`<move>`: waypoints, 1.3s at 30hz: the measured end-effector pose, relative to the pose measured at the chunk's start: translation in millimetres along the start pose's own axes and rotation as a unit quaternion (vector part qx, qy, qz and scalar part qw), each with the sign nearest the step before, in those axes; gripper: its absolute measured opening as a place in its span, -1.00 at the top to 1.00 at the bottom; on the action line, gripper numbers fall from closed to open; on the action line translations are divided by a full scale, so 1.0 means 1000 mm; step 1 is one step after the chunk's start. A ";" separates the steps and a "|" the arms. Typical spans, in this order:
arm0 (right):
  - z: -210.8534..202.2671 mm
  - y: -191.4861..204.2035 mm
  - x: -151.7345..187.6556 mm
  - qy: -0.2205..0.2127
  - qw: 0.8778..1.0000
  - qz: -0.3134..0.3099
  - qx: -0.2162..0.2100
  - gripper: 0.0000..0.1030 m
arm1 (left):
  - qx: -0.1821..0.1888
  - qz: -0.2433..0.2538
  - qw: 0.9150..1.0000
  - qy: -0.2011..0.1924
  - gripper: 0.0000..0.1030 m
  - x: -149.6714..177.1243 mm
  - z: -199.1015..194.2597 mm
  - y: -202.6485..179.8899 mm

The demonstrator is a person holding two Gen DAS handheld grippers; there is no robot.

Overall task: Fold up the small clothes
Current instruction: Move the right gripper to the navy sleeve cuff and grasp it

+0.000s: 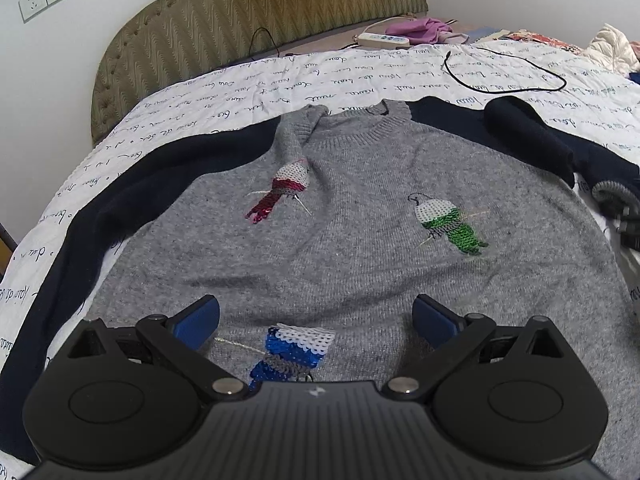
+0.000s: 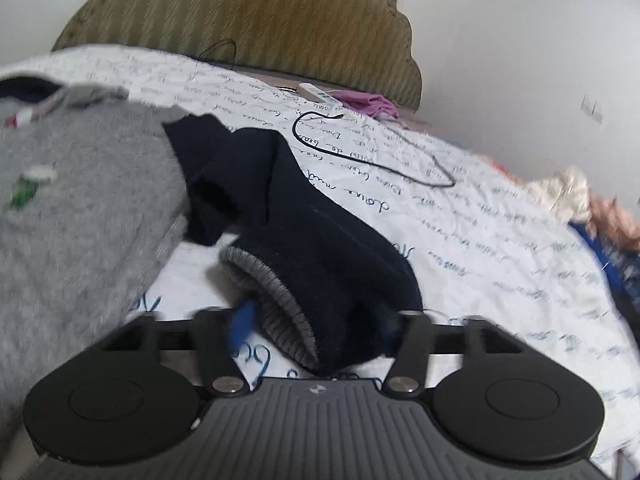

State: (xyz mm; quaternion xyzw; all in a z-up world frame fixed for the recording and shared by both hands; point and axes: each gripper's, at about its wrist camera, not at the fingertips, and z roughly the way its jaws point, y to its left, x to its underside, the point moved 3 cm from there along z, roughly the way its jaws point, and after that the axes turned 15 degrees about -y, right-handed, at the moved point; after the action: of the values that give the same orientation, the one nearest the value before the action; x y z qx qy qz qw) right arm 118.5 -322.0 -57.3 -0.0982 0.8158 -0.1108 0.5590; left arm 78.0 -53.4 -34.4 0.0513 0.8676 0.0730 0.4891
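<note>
Grey sweater spread on the bed, one sleeve cuff between the right tongs.

Left wrist view: beyond the left tongs point(image 1: 316, 316), whose blue pads stand wide apart and empty over the sweater point(image 1: 360, 216), lie a black cable point(image 1: 520, 76) and power strip point(image 1: 384, 39).
Right wrist view: the right tongs point(image 2: 318, 326), partly closed, flank the navy sleeve point(image 2: 320, 240)'s grey cuff point(image 2: 276, 312); blur hides whether they pinch it.

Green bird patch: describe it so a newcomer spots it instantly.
On the bed, a grey sweater with navy sleeves lies flat. The green bird patch sits on its chest, right of the collar in the left wrist view. Alone among three birds, its tail is green, not red or blue.
</note>
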 end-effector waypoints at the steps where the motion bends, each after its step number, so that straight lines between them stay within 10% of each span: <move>1: 0.000 -0.005 -0.001 -0.002 1.000 0.023 -0.001 0.23 | 0.001 0.001 1.000 0.000 -1.00 0.000 0.000 0.000; 4: 0.001 -0.041 -0.002 -0.002 0.986 0.167 -0.024 0.58 | 0.004 0.001 1.000 -0.002 -1.00 0.000 -0.001 0.000; 9: 0.010 -0.116 0.014 -0.009 0.919 0.393 -0.045 0.75 | 0.013 0.003 1.000 -0.004 -1.00 -0.002 -0.003 -0.004; 19: 0.043 -0.223 0.063 -0.015 0.816 0.578 0.022 0.76 | 0.014 0.011 1.000 0.004 -1.00 0.000 0.001 -0.012; 25: 0.061 -0.248 0.085 -0.002 0.793 0.606 0.057 0.58 | 0.011 0.017 1.000 0.004 -1.00 -0.001 0.002 -0.013; 30: 0.042 -0.237 0.091 -0.028 0.765 0.643 0.021 -0.28 | 0.011 0.009 1.000 0.008 -1.00 -0.001 0.004 -0.011; 39: 0.052 -0.214 0.082 -0.029 0.759 0.650 0.013 0.00 | 0.017 0.018 1.000 0.007 -1.00 -0.001 0.005 -0.017</move>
State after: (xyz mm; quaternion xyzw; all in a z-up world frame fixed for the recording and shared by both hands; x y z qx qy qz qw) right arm 145.8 -553.4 -86.4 0.4599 0.6653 0.2721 0.5214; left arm 82.7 -70.1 -39.2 0.0746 0.8710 0.0672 0.4810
